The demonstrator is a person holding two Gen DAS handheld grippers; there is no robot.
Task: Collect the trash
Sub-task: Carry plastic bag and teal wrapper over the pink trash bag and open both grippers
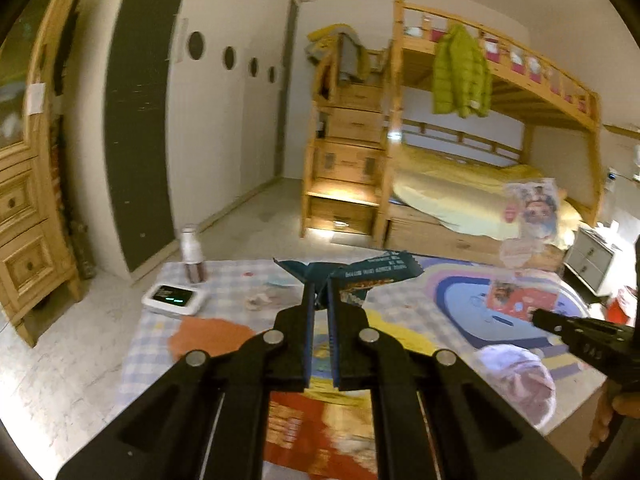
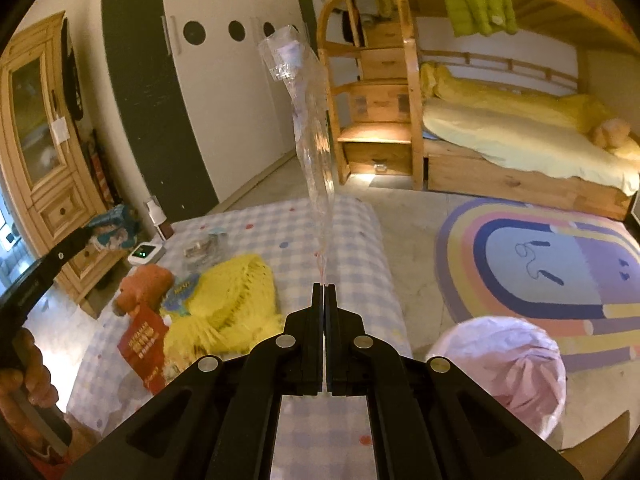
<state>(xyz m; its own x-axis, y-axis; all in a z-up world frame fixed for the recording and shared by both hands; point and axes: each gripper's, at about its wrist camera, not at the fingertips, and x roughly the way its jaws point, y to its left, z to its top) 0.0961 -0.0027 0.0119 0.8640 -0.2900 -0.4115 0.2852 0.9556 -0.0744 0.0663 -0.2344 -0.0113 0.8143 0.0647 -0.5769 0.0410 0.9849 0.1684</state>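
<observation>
My left gripper point(image 1: 320, 294) is shut on a dark teal snack wrapper point(image 1: 360, 272), held above the checkered mat point(image 1: 224, 280). It also shows in the right wrist view point(image 2: 112, 230) at the far left. My right gripper point(image 2: 324, 286) is shut on a clear plastic wrapper point(image 2: 312, 132) that stands upright above the mat point(image 2: 352, 248). In the left wrist view this gripper point(image 1: 538, 318) enters from the right with the printed clear wrapper point(image 1: 532, 212) above it. A bin lined with a pink bag point(image 2: 508, 364) stands on the floor at lower right, also seen in the left wrist view point(image 1: 520, 380).
On the mat lie a red packet point(image 2: 146, 344), a yellow knit cloth point(image 2: 232, 304), an orange plush toy point(image 2: 144, 280), crumpled clear wrappers point(image 2: 204, 246), a white device point(image 2: 146, 254) and a bottle point(image 1: 192, 256). A rainbow rug point(image 2: 540, 272), bunk bed point(image 2: 520, 140) and wooden cabinet point(image 2: 44, 152) surround it.
</observation>
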